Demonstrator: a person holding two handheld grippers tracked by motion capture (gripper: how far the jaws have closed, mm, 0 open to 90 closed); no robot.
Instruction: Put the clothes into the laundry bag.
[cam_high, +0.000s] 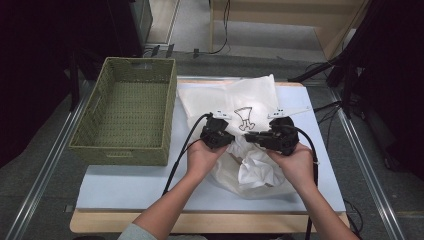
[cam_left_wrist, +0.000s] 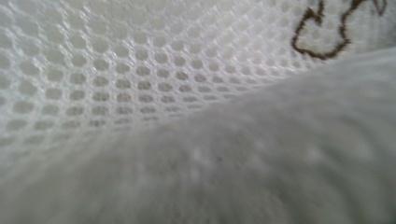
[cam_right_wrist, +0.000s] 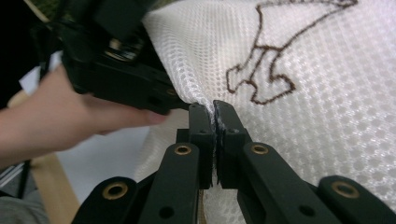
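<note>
A white mesh bag (cam_high: 235, 102) with a brown line drawing (cam_high: 244, 119) lies on the pale board (cam_high: 130, 187). Crumpled white cloth (cam_high: 257, 169) bulges at its near end. My right gripper (cam_right_wrist: 214, 114) is shut on a raised edge of the mesh (cam_right_wrist: 327, 93); in the high view this right gripper (cam_high: 249, 136) points left. My left gripper (cam_high: 227, 137) is right beside it, its tip (cam_right_wrist: 175, 103) meeting the same edge, and looks shut on it. In the left gripper view, mesh (cam_left_wrist: 116, 70) and blurred cloth (cam_left_wrist: 280, 154) hide the jaws.
A green woven basket (cam_high: 125, 115) stands at the board's left, close to the bag. The board's wooden front edge (cam_high: 200, 222) is near the person's forearms. Cables (cam_high: 177, 160) trail from both grippers toward the front. Metal rails (cam_high: 45, 165) and dark stands flank the table.
</note>
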